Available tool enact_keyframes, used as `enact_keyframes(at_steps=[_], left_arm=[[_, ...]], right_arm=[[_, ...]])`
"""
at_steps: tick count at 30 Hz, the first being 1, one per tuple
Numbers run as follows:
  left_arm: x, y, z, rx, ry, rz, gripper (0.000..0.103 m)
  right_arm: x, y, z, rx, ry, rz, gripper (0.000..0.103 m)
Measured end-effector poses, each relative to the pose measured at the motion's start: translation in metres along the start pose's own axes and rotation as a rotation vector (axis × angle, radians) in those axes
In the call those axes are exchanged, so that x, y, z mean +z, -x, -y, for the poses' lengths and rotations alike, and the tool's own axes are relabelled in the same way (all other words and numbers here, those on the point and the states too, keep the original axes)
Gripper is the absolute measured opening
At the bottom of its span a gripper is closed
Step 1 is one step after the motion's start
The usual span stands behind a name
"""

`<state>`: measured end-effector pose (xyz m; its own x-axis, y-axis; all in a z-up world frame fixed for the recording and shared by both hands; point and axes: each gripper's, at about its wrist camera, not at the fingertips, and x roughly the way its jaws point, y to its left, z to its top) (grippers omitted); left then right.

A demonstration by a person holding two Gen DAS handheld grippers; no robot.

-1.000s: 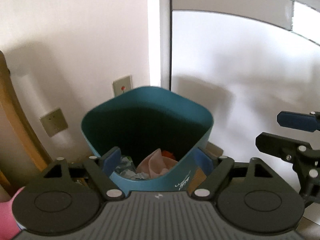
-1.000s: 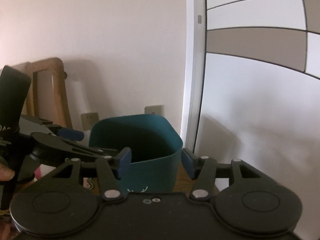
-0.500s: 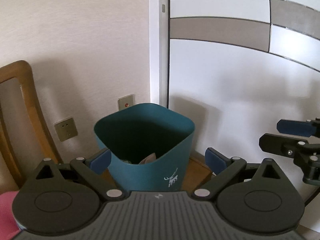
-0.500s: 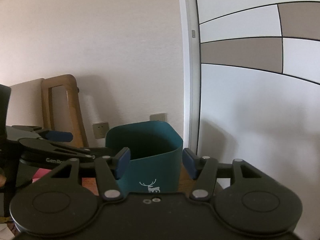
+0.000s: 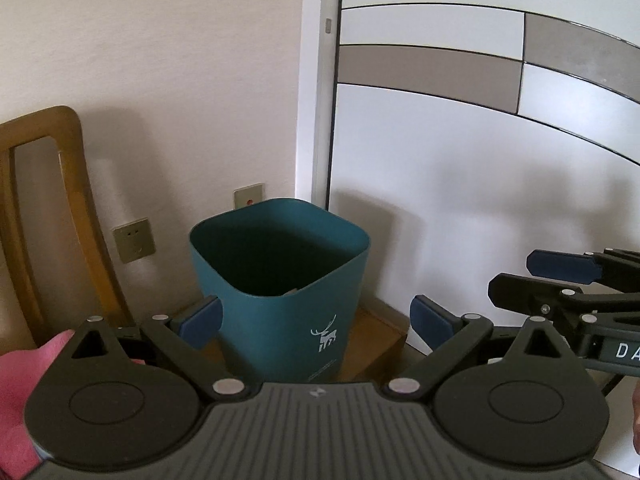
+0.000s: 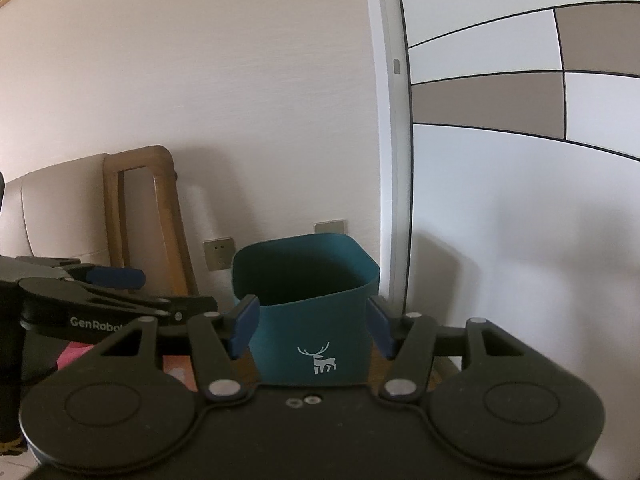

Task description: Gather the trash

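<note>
A teal waste bin [image 5: 280, 280] with a white deer mark stands on the floor in the corner. Only a pale sliver of the trash [image 5: 292, 291] shows inside its dark mouth. My left gripper [image 5: 316, 318] hangs in front of the bin, short of it, open wide with nothing between its blue pads [image 5: 200, 318]. From the right wrist view the bin [image 6: 312, 308] appears beyond my right gripper [image 6: 312, 326], which is open and empty too. Each gripper shows in the other's view: the right gripper [image 5: 560, 276] at the right edge, the left gripper [image 6: 112, 280] at the left.
A wooden chair [image 5: 60, 200] leans by the wall left of the bin. Two wall sockets [image 5: 134, 240] sit low behind it. A white door frame [image 5: 316, 120] and a panelled white and grey door [image 5: 480, 160] stand on the right. Pink cloth [image 5: 20, 392] lies at the lower left.
Both grippers have drawn back from the bin, which now looks smaller and farther off. The left jaws have spread wider. The trash inside has nearly dropped out of sight.
</note>
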<state>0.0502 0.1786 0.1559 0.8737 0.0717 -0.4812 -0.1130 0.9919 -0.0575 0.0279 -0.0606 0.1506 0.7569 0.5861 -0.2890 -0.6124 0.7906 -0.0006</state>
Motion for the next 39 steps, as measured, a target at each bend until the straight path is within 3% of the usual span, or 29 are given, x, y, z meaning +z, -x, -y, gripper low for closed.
enact_keyframes(at_steps=[22, 39], left_arm=[[0.003, 0.014, -0.002, -0.021, 0.006, 0.022, 0.101], [0.01, 0.021, 0.007, 0.02, -0.047, 0.077, 0.101]], right_arm=[[-0.002, 0.012, -0.004, 0.028, -0.005, 0.011, 0.058], [-0.002, 0.02, -0.004, 0.023, -0.018, 0.027, 0.058]])
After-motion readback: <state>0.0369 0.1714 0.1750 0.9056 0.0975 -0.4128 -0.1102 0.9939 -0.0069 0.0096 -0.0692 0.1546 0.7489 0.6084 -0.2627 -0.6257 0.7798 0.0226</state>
